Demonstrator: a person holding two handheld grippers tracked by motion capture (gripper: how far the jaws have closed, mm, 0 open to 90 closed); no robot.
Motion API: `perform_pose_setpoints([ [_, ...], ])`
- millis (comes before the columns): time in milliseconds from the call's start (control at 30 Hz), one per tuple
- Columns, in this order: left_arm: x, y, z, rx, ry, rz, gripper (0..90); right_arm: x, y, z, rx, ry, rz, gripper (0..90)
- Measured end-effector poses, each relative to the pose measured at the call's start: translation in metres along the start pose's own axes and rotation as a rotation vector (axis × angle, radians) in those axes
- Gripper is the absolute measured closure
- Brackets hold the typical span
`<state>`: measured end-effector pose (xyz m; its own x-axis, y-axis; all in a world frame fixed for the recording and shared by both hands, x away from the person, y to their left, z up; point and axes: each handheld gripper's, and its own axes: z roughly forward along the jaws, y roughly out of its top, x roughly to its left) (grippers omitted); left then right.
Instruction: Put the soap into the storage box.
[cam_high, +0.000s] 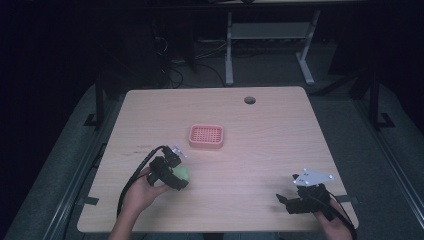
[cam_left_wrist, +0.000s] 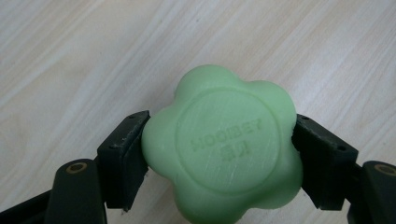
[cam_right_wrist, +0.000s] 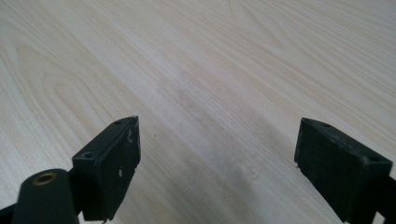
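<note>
Two black jaws of my left gripper (cam_left_wrist: 219, 154) press on both sides of the green soap (cam_left_wrist: 223, 149), one on each flank, so the soap is pinched firmly between them. It is a flower-shaped bar with a round stamp and raised letters on its face. In the left gripper view I see the wooden table (cam_left_wrist: 93, 56) behind it, but I cannot tell if the soap touches the wood or is a little above it. From the high view, the left gripper (cam_high: 176, 176) with the soap (cam_high: 183, 173) is at the front left part of the table (cam_high: 280, 125), and the pink soap dish (cam_high: 206, 136) stands near, further toward the middle, apart from the soap. My right gripper (cam_right_wrist: 217, 163) has its jaws spread wide with only bare wood between them. In the high view this right gripper (cam_high: 286, 201) rests low at the front right edge, well apart from the soap and the dish.
</note>
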<state>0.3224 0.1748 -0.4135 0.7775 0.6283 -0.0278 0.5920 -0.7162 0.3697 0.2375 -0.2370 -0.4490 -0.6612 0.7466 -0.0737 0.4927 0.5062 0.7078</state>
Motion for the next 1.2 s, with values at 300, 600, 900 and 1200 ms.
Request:
perform_pose_setpoints([
  [300,0.003,0.014,0.000,-0.012,-0.012,-0.002,26.3,0.000,0.000,0.000,-0.004,0.004,0.003,13.8],
  [600,0.014,0.026,0.003,-0.027,-0.042,-0.030,26.3,0.000,0.000,0.000,-0.005,0.003,0.003,13.8],
  [900,0.021,0.038,0.003,-0.017,-0.027,-0.043,26.3,0.000,0.000,0.000,-0.008,0.005,0.003,13.8],
  [1200,0.025,0.064,0.005,-0.022,-0.008,-0.032,26.3,0.000,0.000,-0.001,-0.011,0.002,0.005,13.8],
])
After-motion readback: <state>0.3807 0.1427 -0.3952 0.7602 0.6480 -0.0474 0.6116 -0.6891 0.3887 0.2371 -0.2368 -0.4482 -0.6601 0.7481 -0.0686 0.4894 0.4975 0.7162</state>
